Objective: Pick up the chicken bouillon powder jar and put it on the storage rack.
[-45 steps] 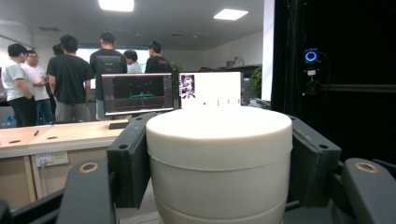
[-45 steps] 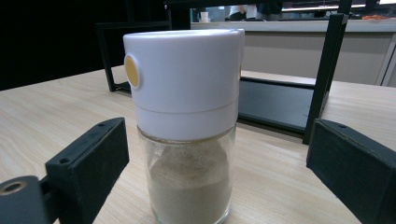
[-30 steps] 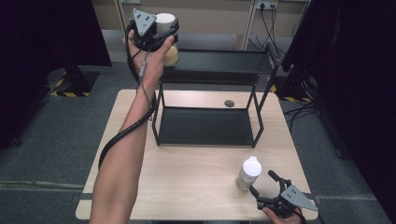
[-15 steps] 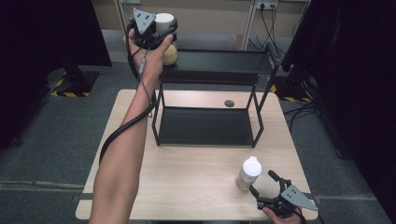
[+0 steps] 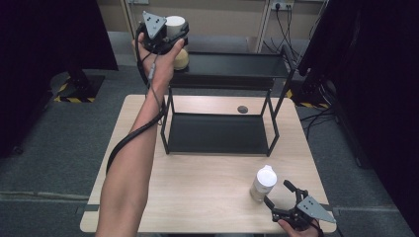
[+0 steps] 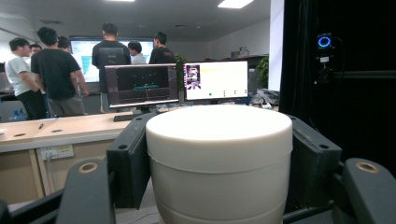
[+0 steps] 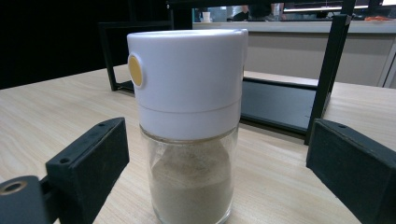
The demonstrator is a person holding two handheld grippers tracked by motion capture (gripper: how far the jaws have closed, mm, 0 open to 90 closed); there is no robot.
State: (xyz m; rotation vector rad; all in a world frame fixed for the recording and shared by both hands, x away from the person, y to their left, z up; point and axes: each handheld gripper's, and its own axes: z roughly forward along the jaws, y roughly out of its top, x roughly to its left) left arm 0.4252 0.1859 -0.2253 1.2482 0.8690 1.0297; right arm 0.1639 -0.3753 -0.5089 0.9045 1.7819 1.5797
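Left gripper view: your left gripper (image 6: 219,186) is clamped on the white-capped jar (image 6: 219,158), both black pads flat against its sides just under the cap rim, jar upright between them. High view puts that jar (image 5: 175,24) up at the far left end of the black rack (image 5: 232,66), at top-shelf level. A tan rounded part shows just below your hand, by the shelf's left edge; I can't tell whether the base touches the shelf. Your left hand (image 5: 163,54) is wrapped round the gripper body, forearm stretched out over the left side of the table (image 5: 197,197), cable trailing down along the arm

Second container: the spice bottle (image 7: 189,126) with white lid, yellow button on its side and brownish powder in the glass, stands upright on the table. Your right gripper (image 7: 215,172) is open, jaws wide on either side of it, neither pad touching; clear gaps both sides. In high view the bottle (image 5: 262,182) sits near the front right of the table, with the right gripper (image 5: 282,197) just beside it and low at the table's front edge

Rack is a two-level black frame in the middle-far part of the table, lower tray (image 5: 217,133) bare. Small dark round disc (image 5: 242,109) lies on the tabletop behind the lower tray, under the top shelf

Background in left gripper view: two monitors (image 6: 177,84) on a desk, a group of people (image 6: 56,70) standing beyond facing a wall screen
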